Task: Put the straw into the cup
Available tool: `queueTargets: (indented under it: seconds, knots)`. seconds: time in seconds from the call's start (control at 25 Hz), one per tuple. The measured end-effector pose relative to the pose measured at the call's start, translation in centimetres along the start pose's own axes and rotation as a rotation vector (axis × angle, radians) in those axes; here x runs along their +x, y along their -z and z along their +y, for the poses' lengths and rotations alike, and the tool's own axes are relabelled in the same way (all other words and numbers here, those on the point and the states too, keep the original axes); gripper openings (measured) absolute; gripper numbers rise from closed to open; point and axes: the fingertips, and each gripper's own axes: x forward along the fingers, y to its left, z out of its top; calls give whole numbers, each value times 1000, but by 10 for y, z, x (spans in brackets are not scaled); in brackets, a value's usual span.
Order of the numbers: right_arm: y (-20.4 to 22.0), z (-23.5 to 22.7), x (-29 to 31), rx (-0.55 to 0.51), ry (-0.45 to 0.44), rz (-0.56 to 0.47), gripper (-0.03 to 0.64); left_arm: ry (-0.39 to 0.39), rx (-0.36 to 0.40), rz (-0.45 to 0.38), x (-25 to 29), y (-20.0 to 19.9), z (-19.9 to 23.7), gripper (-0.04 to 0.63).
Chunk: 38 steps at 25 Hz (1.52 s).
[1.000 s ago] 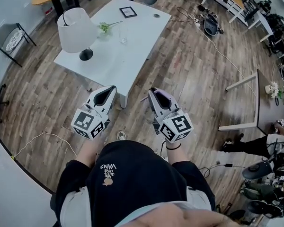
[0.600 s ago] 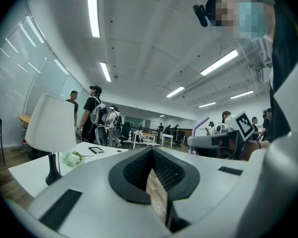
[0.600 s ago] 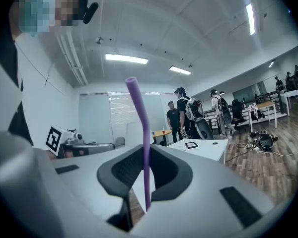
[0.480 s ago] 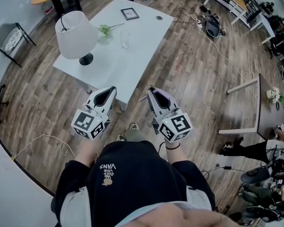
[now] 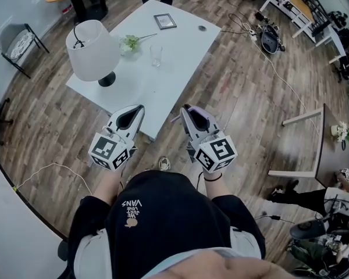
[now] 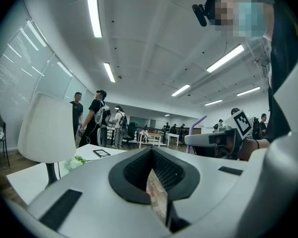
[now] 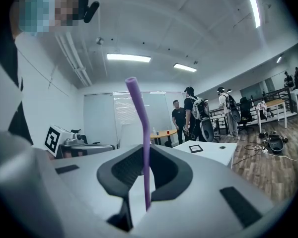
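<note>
Two grippers are held level and side by side in front of the person, short of the white table. The right gripper has its jaws pinched narrow on the purple straw. The straw stands upright between them, its top above the jaws. The left gripper has its jaws closed together with nothing between them. The cup, a clear glass, stands upright on the table, well apart from both grippers. It is near a small green plant, with a white lamp to its left and a dark picture frame farther back
</note>
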Motion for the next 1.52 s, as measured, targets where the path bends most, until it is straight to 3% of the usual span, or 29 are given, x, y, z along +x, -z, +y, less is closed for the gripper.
queueTargets:
  seconds: [0.68,1.52]
  knots:
    - [-1,-51,49,-2,-70,12,43,-95,-15,-19,45,3,37,11]
    - [-11,-70,151,7,59,1,43,55,-21,4,93,-9,132,11]
